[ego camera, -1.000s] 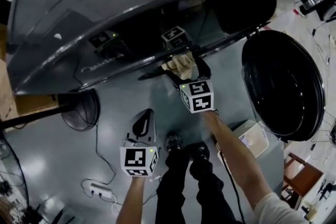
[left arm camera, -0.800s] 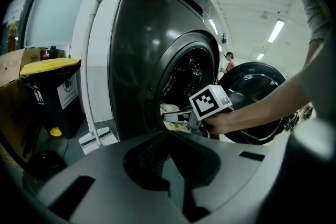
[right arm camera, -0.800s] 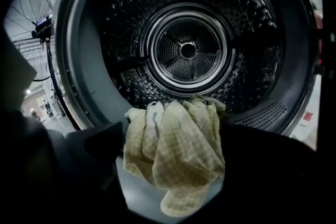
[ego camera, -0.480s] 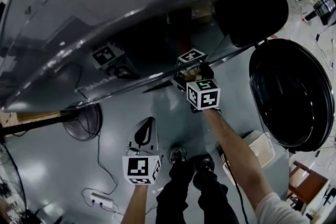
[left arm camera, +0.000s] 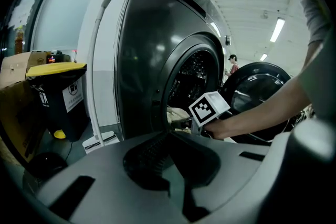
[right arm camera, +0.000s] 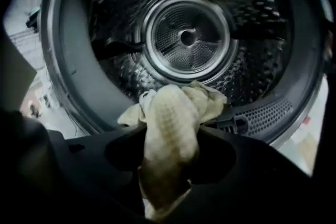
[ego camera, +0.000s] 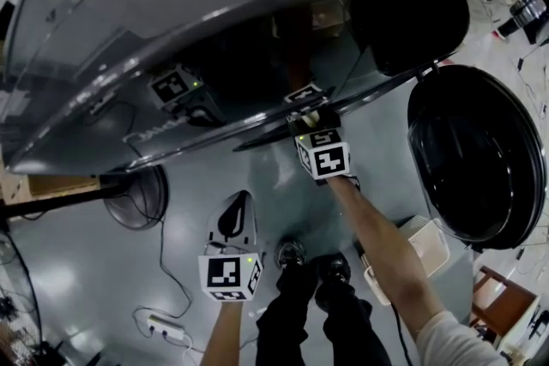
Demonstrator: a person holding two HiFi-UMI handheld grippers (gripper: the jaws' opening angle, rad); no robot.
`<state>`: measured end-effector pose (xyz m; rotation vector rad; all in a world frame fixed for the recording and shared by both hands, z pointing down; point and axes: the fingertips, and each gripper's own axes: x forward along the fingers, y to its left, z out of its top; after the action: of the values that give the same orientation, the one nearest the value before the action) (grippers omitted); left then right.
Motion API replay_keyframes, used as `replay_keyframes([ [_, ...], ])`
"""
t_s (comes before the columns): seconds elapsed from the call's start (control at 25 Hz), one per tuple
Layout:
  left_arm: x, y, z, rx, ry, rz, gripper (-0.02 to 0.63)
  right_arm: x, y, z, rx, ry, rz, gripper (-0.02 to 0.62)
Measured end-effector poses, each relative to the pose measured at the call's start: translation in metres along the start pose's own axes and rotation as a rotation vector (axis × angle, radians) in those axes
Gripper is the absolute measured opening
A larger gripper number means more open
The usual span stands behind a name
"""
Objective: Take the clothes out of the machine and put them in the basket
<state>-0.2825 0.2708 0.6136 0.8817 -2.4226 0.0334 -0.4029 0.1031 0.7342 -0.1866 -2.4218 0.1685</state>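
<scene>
We look steeply down from the head view at a person standing before a front-loading washing machine (left arm camera: 152, 60), whose dark curved front fills the upper half of the frame. Its round glass door (ego camera: 472, 159) hangs open at the right edge.

The right gripper (ego camera: 310, 120) sits at the centre of the frame, reaching into the mouth of the machine. Its jaws have just been closing, and in the right gripper view they are clamped on a pale cream cloth (right arm camera: 173, 113). The cloth bunches up above the jaws in the lower middle of that frame, in front of the lower rim of the steel drum (right arm camera: 186, 36).

The left gripper (ego camera: 240, 210) is in the lower left of centre, well apart from the machine and above the grey floor (ego camera: 77, 270). In the left gripper view its jaws stand together with nothing between them.

A pale container (ego camera: 425, 244) sits on the floor at the lower right, beside the person's right arm.
</scene>
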Motion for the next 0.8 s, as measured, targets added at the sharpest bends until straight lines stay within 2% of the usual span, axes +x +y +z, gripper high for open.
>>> replay_keyframes([
  [0.12,-0.003,-0.004,0.004,-0.003,-0.005,0.007,0.017,-0.003,0.005,-0.004,-0.031,0.046,0.011,0.184],
  [0.24,-0.009,-0.010,0.009,0.000,0.006,0.003,0.018,-0.014,0.006,0.000,-0.026,0.050,0.016,0.156],
  [0.56,-0.032,-0.024,0.044,0.008,0.020,0.003,0.018,-0.087,0.004,0.043,-0.019,-0.019,0.009,0.149],
  [0.8,-0.055,-0.055,0.100,0.023,-0.005,-0.023,0.018,-0.172,0.016,0.082,0.000,-0.091,0.015,0.149],
])
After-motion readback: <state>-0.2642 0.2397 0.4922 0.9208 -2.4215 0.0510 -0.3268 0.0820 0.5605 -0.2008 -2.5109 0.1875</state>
